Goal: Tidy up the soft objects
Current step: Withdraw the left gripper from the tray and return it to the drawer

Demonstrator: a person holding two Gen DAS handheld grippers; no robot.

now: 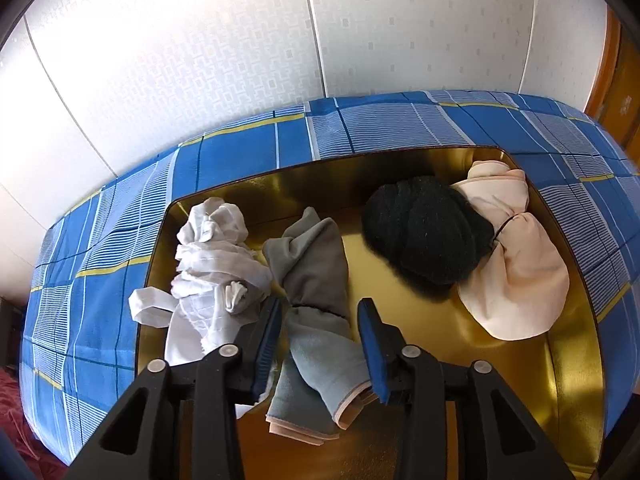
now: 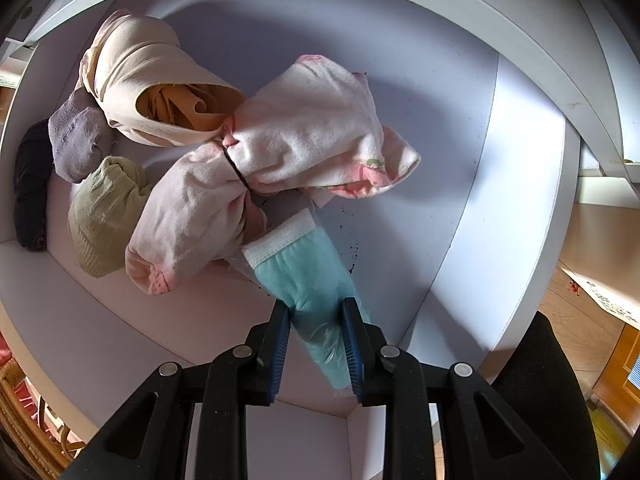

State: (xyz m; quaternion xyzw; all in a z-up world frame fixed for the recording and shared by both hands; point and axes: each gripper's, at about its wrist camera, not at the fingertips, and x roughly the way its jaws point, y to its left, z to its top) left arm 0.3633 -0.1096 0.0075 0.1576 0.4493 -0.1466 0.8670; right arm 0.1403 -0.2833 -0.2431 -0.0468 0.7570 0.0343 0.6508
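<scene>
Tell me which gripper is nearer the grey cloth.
Left. The left gripper has its jaws either side of the grey cloth in the gold tray; the right gripper is elsewhere, clamping a teal bundle.

tray on bed | bundles in tray

A grey cloth bundle, tied at its waist, lies in the gold tray between a crumpled white cloth and a black knit ball resting against a peach bundle. A mint roll lies in the white drawer.
</scene>
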